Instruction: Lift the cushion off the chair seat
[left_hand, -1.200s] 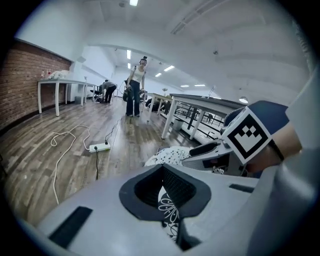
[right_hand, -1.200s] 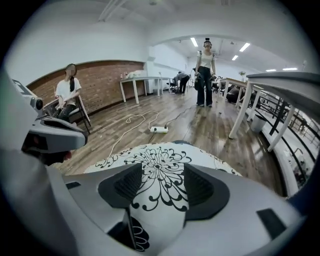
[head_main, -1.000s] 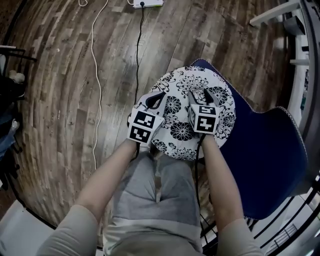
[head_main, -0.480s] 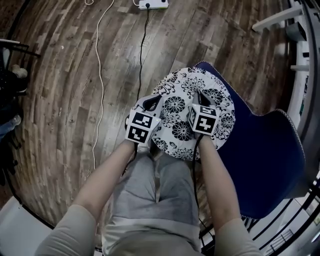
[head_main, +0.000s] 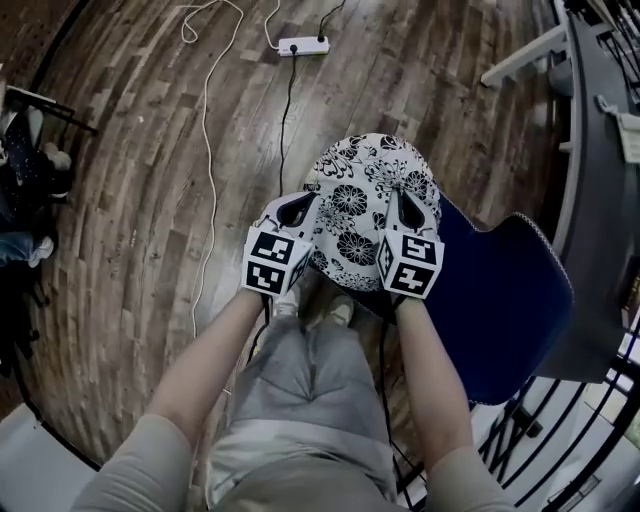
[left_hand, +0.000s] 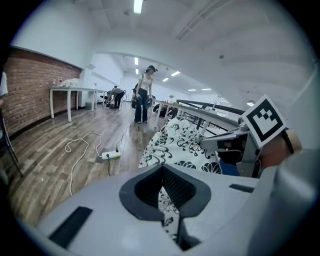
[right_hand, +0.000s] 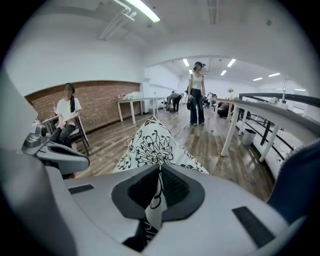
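Holding: my left gripper (head_main: 297, 208) and my right gripper (head_main: 400, 210) each pinch the near hem of the cushion (head_main: 372, 190), with fabric pressed thin between the pads.
Right jaws: they have just been closing, with the cushion edge between them.
Grip spots: one is at 8 o'clock on the cushion and one at 4 o'clock, so the load hangs evenly instead of folding.
Cushion place: it tips away from me toward 12 o'clock and looks clear of the seat of the chair (head_main: 500, 300), which sits at its 4 o'clock.
Risk: with only the hem caught, I judge the cushion could slip.
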